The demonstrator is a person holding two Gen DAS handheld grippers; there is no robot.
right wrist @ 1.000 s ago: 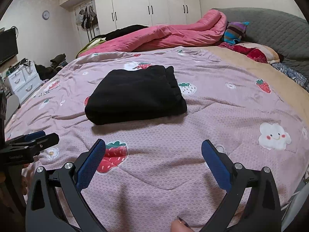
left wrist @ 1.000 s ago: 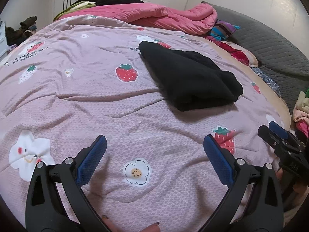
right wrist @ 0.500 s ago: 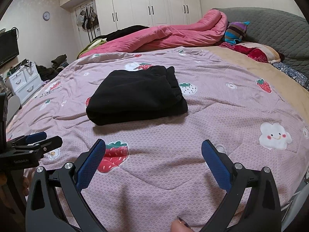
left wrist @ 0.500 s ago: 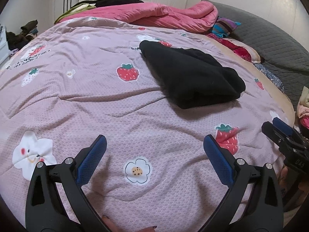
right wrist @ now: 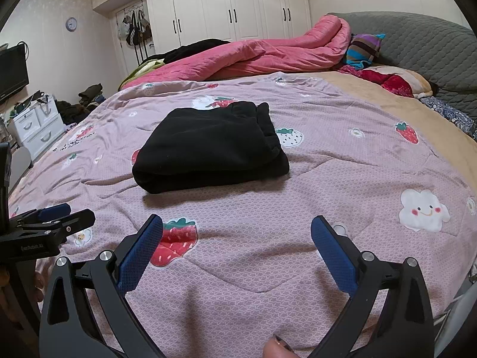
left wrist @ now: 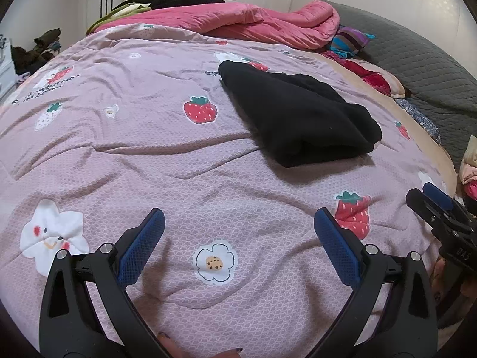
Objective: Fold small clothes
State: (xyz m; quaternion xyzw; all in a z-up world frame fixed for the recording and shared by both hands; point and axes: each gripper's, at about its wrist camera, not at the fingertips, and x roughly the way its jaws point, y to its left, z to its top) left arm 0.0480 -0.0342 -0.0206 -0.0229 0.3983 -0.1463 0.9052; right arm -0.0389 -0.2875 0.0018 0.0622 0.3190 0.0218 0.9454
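A: Where does the black garment [right wrist: 208, 146] lie?

B: On the bed [right wrist: 342, 185], folded into a thick bundle on the strawberry-print quilt, out toward the far middle. Nothing touches it.

A: And from each pair of tongs?

B: From the right tongs [right wrist: 237, 232] it sits nearly straight ahead, a little to the left, with the rounded fold edge nearest. From the left tongs [left wrist: 238, 223] it is ahead and off to the right, lying on a slant.

A: Its long axis?

B: It seems to run near-to-far, fold edge near, bunched band end far.

A: State of the tongs?

B: Both spread wide, blue pads apart, gripping nothing, low over the near quilt and well apart from the bundle.

A: Which is nearer?

B: The right, I judge; it faces the bundle more squarely. The fold looks finished, so any coming move is probably only a tidy or a lift.
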